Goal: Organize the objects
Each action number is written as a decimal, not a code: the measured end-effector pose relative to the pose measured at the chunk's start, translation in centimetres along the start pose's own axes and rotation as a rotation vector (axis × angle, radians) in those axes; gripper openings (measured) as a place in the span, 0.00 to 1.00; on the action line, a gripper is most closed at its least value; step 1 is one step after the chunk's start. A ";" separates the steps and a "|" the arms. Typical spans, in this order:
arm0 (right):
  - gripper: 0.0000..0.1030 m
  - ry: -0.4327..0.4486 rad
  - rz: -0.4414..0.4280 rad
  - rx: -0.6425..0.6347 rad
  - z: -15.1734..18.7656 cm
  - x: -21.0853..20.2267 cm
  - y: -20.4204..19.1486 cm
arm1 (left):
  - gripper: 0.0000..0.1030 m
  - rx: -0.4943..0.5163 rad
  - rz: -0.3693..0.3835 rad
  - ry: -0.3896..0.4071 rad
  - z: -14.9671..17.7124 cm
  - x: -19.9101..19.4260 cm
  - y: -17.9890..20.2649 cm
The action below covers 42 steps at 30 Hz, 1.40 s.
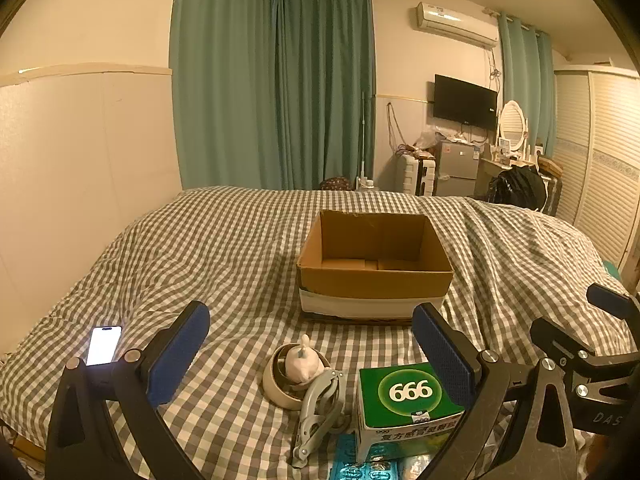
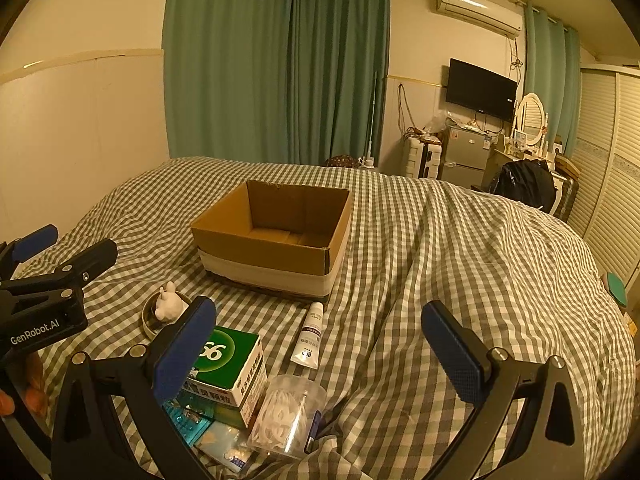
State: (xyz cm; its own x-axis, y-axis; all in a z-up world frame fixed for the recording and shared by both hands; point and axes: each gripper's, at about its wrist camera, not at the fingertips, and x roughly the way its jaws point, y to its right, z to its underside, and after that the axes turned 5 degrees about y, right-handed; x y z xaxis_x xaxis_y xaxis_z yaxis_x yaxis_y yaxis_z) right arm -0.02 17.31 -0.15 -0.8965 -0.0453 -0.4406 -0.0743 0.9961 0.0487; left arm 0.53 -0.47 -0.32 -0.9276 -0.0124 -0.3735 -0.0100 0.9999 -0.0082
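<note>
An open, empty cardboard box (image 1: 376,276) (image 2: 276,252) sits on the checked bed. Before it lie a green medicine box marked 666 (image 1: 404,396) (image 2: 228,364), a small bowl holding a white rabbit figure (image 1: 298,364) (image 2: 166,306), a grey clamp tool (image 1: 320,412), a white tube (image 2: 310,336), a clear tub of cotton swabs (image 2: 286,412) and blue blister packs (image 1: 360,468) (image 2: 188,416). My left gripper (image 1: 316,354) is open and empty above the bowl and green box. My right gripper (image 2: 320,352) is open and empty above the tube.
A lit phone (image 1: 103,345) lies on the bed at left. The checked bedspread (image 2: 460,264) spreads wide to the right. A wall runs along the left, a wardrobe (image 2: 608,184) along the right. The other gripper shows at each view's edge.
</note>
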 end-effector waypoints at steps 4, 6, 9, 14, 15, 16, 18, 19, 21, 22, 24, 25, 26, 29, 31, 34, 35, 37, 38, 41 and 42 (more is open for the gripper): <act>1.00 -0.003 0.002 -0.001 0.0 0.2 -0.1 | 1.00 0.000 -0.001 -0.001 0.0 0.0 0.1; 1.00 -0.005 0.000 -0.001 0.0 0.2 -0.1 | 1.00 -0.001 -0.002 -0.001 0.0 0.0 0.1; 1.00 -0.004 -0.002 -0.004 0.1 0.1 -0.1 | 1.00 0.000 -0.003 -0.003 -0.1 -0.1 0.0; 1.00 -0.004 -0.002 -0.005 0.2 0.1 -0.1 | 1.00 0.000 -0.005 -0.004 -0.1 0.0 0.0; 1.00 -0.005 -0.003 -0.005 0.2 0.1 -0.1 | 1.00 0.000 -0.005 -0.005 -0.1 0.0 0.0; 1.00 -0.006 -0.004 -0.005 0.2 0.1 -0.2 | 1.00 0.000 -0.006 -0.006 0.0 0.1 0.0; 1.00 -0.006 -0.005 -0.006 0.2 0.1 -0.2 | 1.00 0.000 -0.007 -0.009 0.0 0.1 -0.1; 1.00 -0.006 -0.007 -0.007 0.2 0.1 -0.2 | 1.00 0.000 -0.007 -0.010 0.0 0.1 -0.1; 1.00 -0.007 -0.015 -0.006 0.1 0.0 -0.3 | 1.00 0.001 -0.008 -0.010 0.0 0.1 -0.1; 1.00 -0.008 -0.019 -0.006 0.1 0.0 -0.3 | 1.00 0.000 -0.009 -0.010 0.0 0.1 -0.1; 1.00 -0.009 -0.024 -0.006 0.0 0.0 -0.3 | 1.00 0.000 -0.009 -0.010 0.0 0.1 -0.1; 1.00 -0.010 -0.025 -0.007 0.0 0.0 -0.3 | 1.00 0.001 -0.010 -0.011 0.0 0.1 -0.1; 1.00 -0.011 -0.025 -0.007 0.0 0.0 -0.3 | 1.00 0.000 -0.010 -0.011 0.0 0.1 -0.1; 1.00 -0.010 -0.025 -0.008 0.0 0.1 -0.3 | 1.00 -0.003 -0.006 -0.010 0.0 0.1 -0.2; 1.00 -0.010 -0.027 -0.009 0.0 0.1 -0.3 | 1.00 -0.001 -0.007 -0.010 0.0 0.2 -0.2; 1.00 -0.004 -0.036 -0.014 -0.1 0.0 -0.6 | 1.00 -0.003 -0.007 -0.009 0.0 0.2 -0.2; 1.00 -0.003 -0.038 -0.017 -0.1 0.0 -0.7 | 1.00 -0.003 -0.008 -0.009 0.0 0.2 -0.2; 1.00 -0.001 -0.041 -0.020 -0.1 -0.1 -0.8 | 1.00 -0.003 -0.009 -0.009 0.0 0.2 -0.2; 1.00 -0.001 -0.043 -0.021 -0.1 -0.1 -0.8 | 1.00 -0.003 -0.011 -0.010 0.0 0.2 -0.2; 1.00 -0.002 -0.044 -0.022 -0.1 0.0 -0.9 | 1.00 -0.004 -0.015 -0.014 0.0 0.3 -0.3; 1.00 -0.002 -0.044 -0.021 -0.1 0.0 -0.9 | 1.00 -0.004 -0.016 -0.014 0.0 0.3 -0.3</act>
State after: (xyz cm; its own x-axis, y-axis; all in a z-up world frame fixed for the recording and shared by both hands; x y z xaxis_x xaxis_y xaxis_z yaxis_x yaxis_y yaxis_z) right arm 0.04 16.43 -0.10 -0.8913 -0.0883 -0.4448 -0.1225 0.9913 0.0485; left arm 0.30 -0.81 -0.45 -0.9219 -0.0284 -0.3863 -0.0263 0.9996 -0.0108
